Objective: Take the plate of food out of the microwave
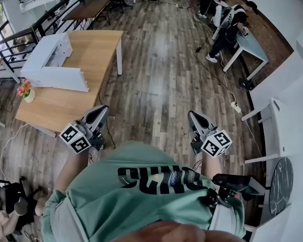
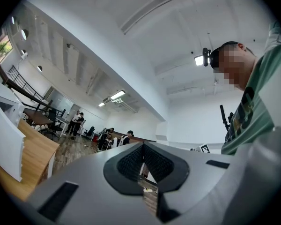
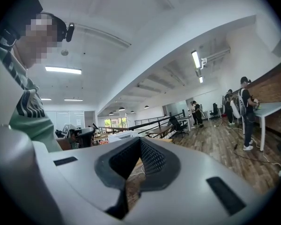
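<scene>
The shirt (image 1: pixel 116 200) is green with black lettering, the table (image 1: pixel 98 49) pale wood, the floor (image 1: pixel 161 74) grey-brown planks (streaky), the cubes (image 1: pixel 74 137) black-and-white squares, the flowers (image 1: pixel 24 88) pink.

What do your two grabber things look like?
The left gripper and right gripper are pale grey with dark, textured pads. Each carries a cube of black-and-white square markers. The person wears a green T-shirt with black lettering.

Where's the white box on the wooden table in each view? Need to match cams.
Head view: white box upper left, on the wooden table.
Left gripper view: white box at far left edge, table beside it.
Right gripper view: small, centre, just above the jaws; likely the same box.
Shared landmark: black railing beyond the table.
</scene>
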Available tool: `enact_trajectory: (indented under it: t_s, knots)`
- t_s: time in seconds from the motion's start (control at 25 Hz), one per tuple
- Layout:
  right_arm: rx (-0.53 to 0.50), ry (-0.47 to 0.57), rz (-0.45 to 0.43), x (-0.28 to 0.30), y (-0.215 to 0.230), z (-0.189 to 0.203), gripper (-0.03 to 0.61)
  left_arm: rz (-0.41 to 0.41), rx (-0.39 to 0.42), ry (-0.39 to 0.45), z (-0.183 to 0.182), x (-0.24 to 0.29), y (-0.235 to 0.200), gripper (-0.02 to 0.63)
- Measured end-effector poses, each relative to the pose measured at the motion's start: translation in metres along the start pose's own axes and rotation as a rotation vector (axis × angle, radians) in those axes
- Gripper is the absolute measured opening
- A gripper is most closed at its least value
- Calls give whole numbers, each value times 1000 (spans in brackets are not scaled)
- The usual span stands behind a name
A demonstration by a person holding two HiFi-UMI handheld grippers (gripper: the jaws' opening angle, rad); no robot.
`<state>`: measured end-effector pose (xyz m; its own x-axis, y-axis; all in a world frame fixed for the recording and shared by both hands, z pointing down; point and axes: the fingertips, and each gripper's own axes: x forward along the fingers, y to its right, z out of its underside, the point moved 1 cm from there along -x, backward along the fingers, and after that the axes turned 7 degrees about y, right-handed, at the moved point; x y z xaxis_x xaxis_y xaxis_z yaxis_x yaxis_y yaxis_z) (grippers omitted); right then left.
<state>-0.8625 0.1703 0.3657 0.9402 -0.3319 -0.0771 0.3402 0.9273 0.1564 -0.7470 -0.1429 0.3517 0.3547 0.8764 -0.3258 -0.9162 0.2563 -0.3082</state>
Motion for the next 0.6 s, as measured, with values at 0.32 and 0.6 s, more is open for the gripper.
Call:
enact_trajectory:
  t_s: [0.32,0.6]
  knots:
    - [10,3,-16,-57,34,2,5,26,14,-35,33,45,51,3]
    - [62,17,0,-113,68,11,5,85,2,-89,76,85,103,3]
